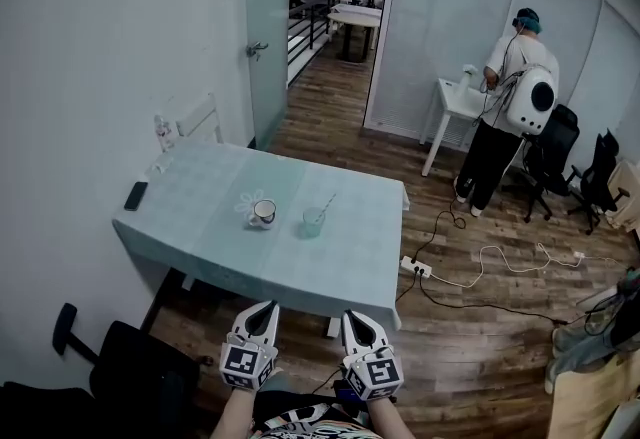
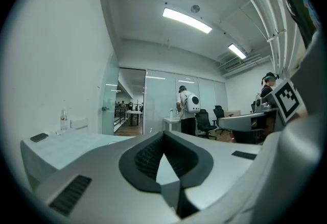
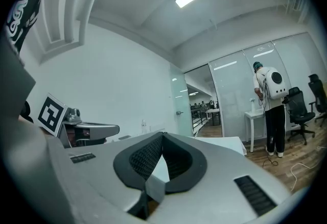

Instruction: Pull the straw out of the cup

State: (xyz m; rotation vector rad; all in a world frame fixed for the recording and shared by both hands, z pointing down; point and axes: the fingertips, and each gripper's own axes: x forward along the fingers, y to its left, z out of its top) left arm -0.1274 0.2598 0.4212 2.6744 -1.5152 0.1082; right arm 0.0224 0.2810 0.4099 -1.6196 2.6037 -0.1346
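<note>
Short of table [image 1: 205,227] edge | left gripper [image 1: 267,308], right gripper [image 1: 353,317]: fingers [image 2: 143,162] together, empty | straw [image 1: 326,204] in cup [image 1: 313,222] small, faint

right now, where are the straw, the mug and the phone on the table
straw [image 1: 327,203], head view, on the upper part of its shaft
mug [image 1: 262,221], head view, on its white front wall
phone [image 1: 136,195], head view, on the middle of its dark face

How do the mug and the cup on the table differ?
The mug is white and opaque; the cup is see-through and pale green. The cup holds a straw leaning right; the mug holds none. The mug stands left of the cup. Both stand upright on the table.
</note>
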